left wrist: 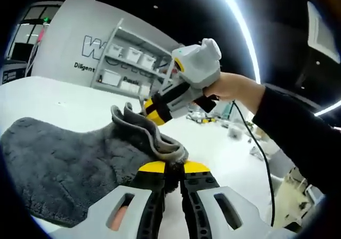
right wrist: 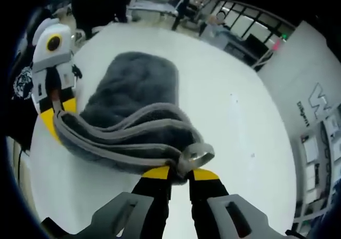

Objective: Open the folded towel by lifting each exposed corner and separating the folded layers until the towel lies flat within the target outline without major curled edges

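Observation:
A dark grey plush towel (left wrist: 64,164) with a lighter hem lies on the white table (left wrist: 48,97), one end lifted and bunched. In the left gripper view my left gripper (left wrist: 174,168) is shut on a towel corner right at its yellow tips. My right gripper (left wrist: 155,111), held by a hand, pinches the raised hem just beyond. In the right gripper view the towel (right wrist: 138,89) stretches away; my right gripper (right wrist: 180,173) is shut on a looped fold of hem, and the left gripper (right wrist: 51,122) grips the hem's other end at the left.
Shelves with white bins (left wrist: 128,63) stand against a lettered wall behind the table. Small clutter (left wrist: 205,117) sits at the table's far side. A black cable (left wrist: 256,148) hangs from the hand. A person in dark clothes (right wrist: 101,7) stands past the table (right wrist: 240,116).

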Tool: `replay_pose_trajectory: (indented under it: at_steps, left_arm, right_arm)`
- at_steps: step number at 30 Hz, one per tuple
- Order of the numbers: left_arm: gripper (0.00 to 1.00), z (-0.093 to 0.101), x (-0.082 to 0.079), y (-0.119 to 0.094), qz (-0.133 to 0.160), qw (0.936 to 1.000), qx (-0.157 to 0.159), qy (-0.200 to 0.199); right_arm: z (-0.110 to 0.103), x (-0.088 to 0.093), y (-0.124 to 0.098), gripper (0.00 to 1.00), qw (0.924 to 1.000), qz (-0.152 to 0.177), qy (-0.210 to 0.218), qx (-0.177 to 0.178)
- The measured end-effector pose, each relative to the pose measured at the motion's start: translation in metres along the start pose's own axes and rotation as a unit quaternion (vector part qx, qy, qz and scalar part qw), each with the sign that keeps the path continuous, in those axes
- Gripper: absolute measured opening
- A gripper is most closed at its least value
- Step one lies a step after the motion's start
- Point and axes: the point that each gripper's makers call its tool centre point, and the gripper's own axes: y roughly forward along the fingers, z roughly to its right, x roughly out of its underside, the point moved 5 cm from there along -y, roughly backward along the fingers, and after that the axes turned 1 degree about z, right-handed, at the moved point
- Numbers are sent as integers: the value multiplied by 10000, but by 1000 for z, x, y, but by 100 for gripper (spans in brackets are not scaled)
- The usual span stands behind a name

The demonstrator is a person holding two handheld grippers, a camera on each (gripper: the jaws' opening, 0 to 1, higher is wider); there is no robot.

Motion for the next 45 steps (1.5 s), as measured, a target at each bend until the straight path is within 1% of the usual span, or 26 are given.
replay_pose_trajectory:
  at_steps: [3,9,11,13,16,23,27,31,34,39,45]
  left_arm:
    - [7,2,4,1,-41,10000,-8,21]
    - [7,3,5,3,-59,10000,-33,50]
    - [7,3,6,3,-81,9999,-46,44]
    - [7,1,8,5,-141,9999,-61,-70]
    - [7,2,10,5,-163,9998,-74,-38]
    - [7,2,12,5,-184,9998,-84,-19]
    - [8,1,15,6,-246,9996,-57,-153]
    - [9,2,18,7,-314,9993,-38,-194]
    - [11,3,20,8,-364,9988,7,-315]
    - [13,5,21,10,-410,9986,27,-324]
    - [17,5,28,14,-622,9967,90,-522]
  right_arm:
    - [0,4,0,8,10000,-31,-3,16]
    - [0,7,0,8,10000,-10,13,68]
    - [-1,10,2,8,10000,-35,16,85]
    - [-2,13,4,9,9999,-87,0,113]
    - [-5,17,6,9,9997,-171,-52,143]
    - [-9,19,5,9,9996,-213,-42,192]
    - [-10,24,9,9,9994,-289,-73,180]
    - [-13,29,12,9,9989,-408,-143,162]
    - [-13,32,11,10,9990,-412,-64,165]
    - [-13,39,12,12,9986,-492,-31,192]
    - [-16,53,16,13,9973,-682,-96,242]
